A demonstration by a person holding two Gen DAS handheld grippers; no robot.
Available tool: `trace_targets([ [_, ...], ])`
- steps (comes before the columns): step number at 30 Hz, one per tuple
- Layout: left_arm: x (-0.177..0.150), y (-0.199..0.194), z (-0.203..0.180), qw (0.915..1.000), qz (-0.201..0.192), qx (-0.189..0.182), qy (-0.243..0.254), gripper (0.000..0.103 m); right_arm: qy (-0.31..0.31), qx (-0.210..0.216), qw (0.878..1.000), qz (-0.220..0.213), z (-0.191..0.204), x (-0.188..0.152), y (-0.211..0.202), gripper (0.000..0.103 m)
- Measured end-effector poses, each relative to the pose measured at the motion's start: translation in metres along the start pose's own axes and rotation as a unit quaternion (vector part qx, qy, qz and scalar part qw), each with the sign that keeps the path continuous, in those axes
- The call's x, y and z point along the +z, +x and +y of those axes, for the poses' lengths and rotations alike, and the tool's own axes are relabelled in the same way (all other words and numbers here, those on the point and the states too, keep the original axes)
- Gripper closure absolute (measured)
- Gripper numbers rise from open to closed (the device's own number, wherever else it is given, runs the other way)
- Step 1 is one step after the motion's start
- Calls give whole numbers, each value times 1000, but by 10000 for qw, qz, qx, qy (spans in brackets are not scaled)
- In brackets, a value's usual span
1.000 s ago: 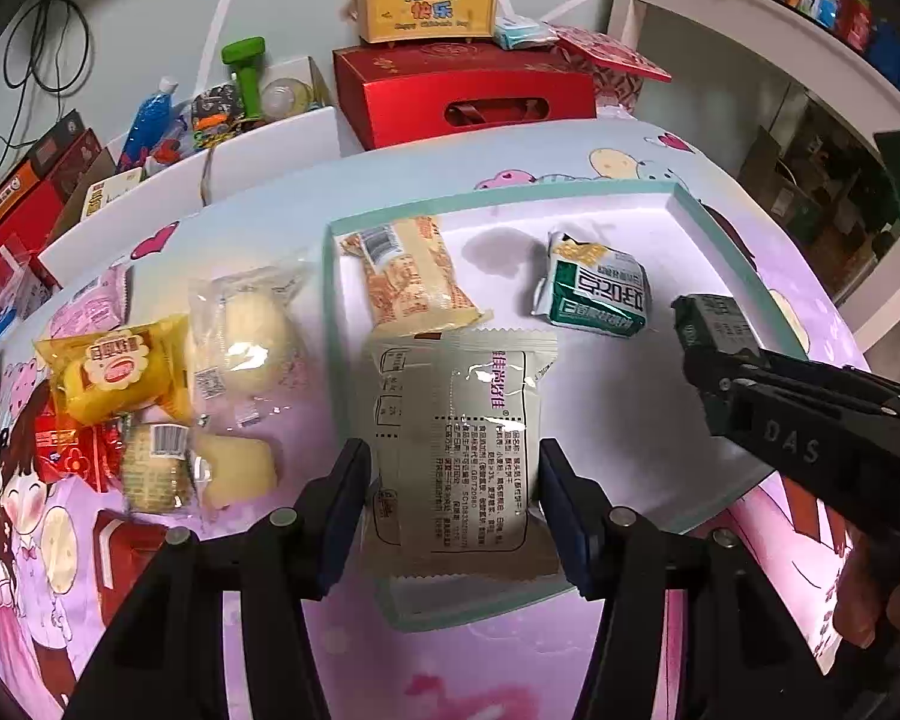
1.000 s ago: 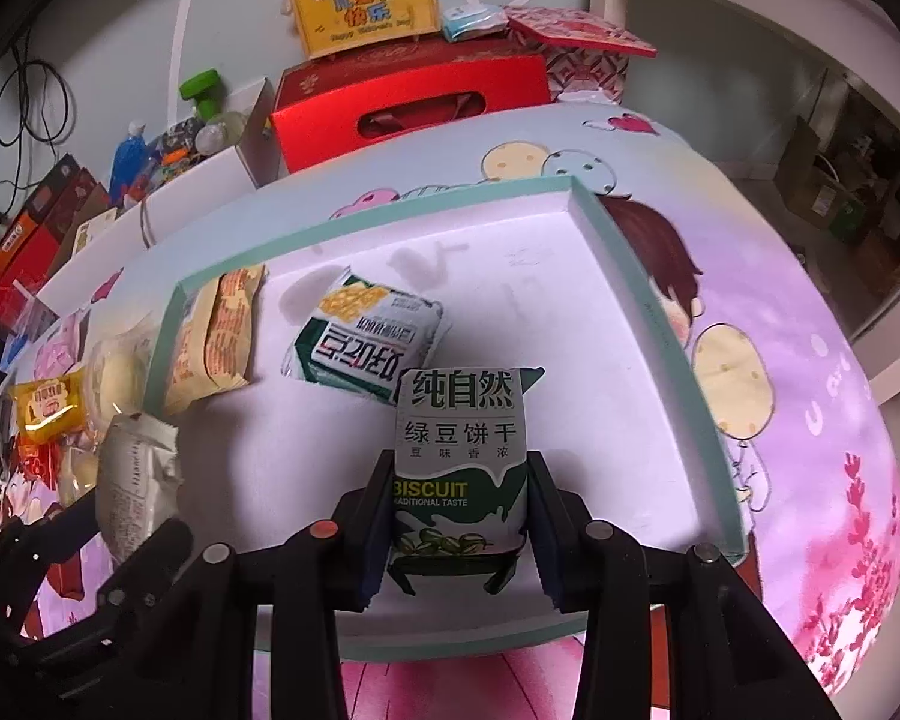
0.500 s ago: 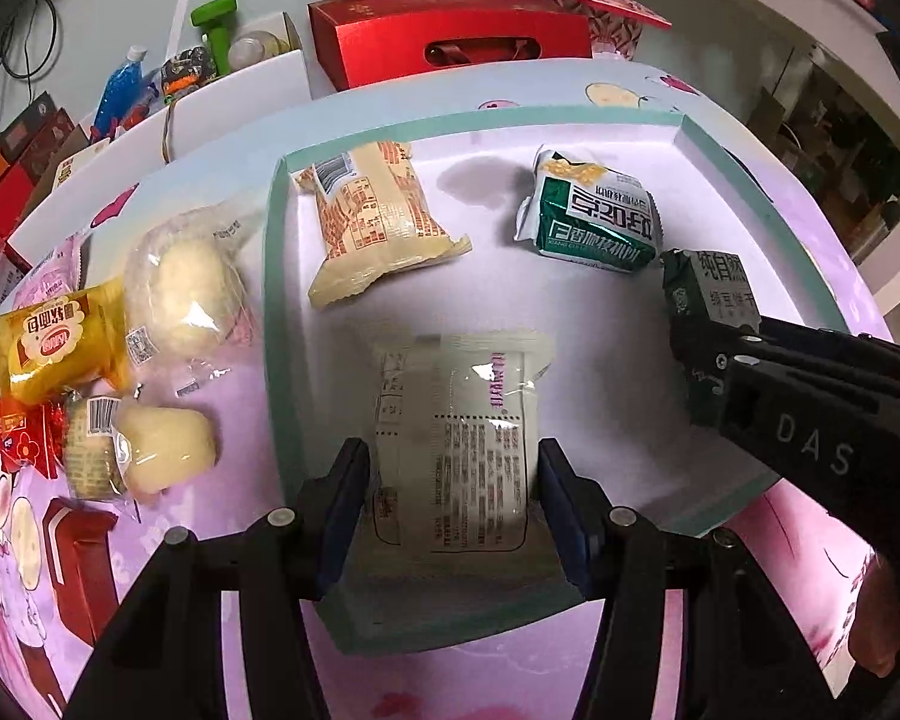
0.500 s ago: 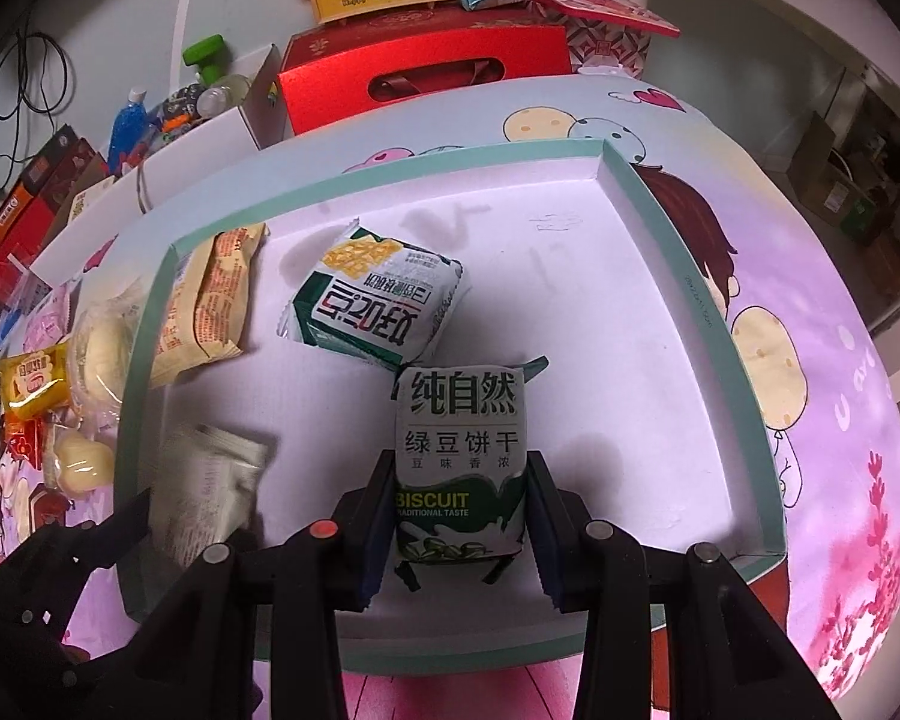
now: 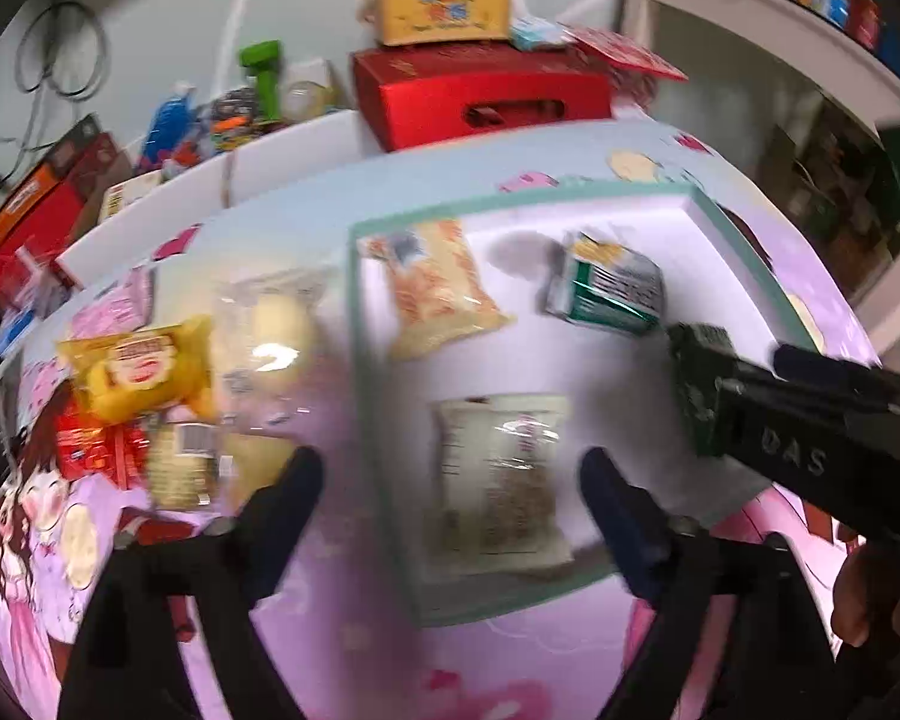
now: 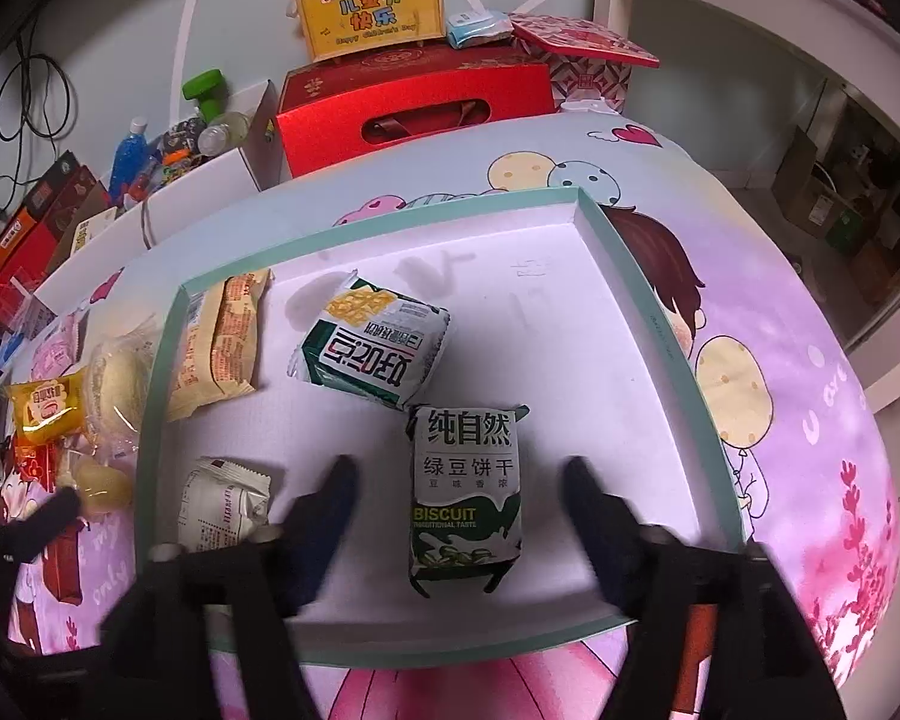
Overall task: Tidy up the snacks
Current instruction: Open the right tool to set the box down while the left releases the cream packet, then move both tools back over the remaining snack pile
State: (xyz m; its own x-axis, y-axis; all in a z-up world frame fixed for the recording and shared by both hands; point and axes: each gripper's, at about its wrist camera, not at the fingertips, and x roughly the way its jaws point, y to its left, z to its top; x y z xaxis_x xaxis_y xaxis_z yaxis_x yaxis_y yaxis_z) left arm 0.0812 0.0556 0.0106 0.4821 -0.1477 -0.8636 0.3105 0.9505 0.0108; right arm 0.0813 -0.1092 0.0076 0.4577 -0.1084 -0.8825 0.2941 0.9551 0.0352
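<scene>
**Both grippers spread wide, packets lying loose in the tray**

Left gripper [image 5: 444,480]: black two-finger tool, dark blue pads, fingers parted well beyond the packet's width, gripping nothing. Between them, untouched: one pale translucent rectangular snack packet [image 5: 501,483], flat on the floor of the shallow white tray with a mint-green rim [image 6: 660,324], near its front left corner. This view is blurred.

Right gripper [image 6: 459,498]: same make, fingers likewise spread apart and empty. Between them, clear of both pads: one green-and-white biscuit packet [image 6: 465,489] printed "BISCUIT", lying flat near the tray's front edge.

Also in the tray: one green-and-white foil snack pack [image 6: 375,348], just behind the biscuit packet; one orange-and-cream wafer packet [image 6: 219,345] along the left wall.

Outside the tray, left, on the pink cartoon-print tablecloth [image 6: 810,420]: one yellow cake packet [image 6: 45,408]; one clear-wrapped round bun [image 6: 117,381]; further small wrapped items, indistinct.

Behind the tray: one red gift box with a cut-out handle [image 6: 414,114], one yellow handled box [image 6: 369,12] on top.
</scene>
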Motion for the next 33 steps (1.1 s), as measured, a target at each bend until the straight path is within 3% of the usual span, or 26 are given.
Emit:
trace_targets([
  [4, -2, -3, 25, 9987, -62, 277, -423, 7, 28, 7, 10000, -4, 0, 1, 3, 4],
  [6, -3, -1, 36, 9975, -48, 375, -598, 7, 33, 14, 10000, 1, 1, 1, 4, 0],
  [13, -13, -3, 67, 9930, -182, 656, -968, 7, -106, 196, 9997, -90, 11, -3, 2, 0],
  [24, -34, -9, 122, 9833, 53, 941, -1556, 7, -356, 416, 9983, -175, 38, -7, -8, 0],
  [33, -66, -41, 198, 9582, 55, 1661, -2330, 7, -920, 1058, 9895, -347, 99, -20, -25, 0],
])
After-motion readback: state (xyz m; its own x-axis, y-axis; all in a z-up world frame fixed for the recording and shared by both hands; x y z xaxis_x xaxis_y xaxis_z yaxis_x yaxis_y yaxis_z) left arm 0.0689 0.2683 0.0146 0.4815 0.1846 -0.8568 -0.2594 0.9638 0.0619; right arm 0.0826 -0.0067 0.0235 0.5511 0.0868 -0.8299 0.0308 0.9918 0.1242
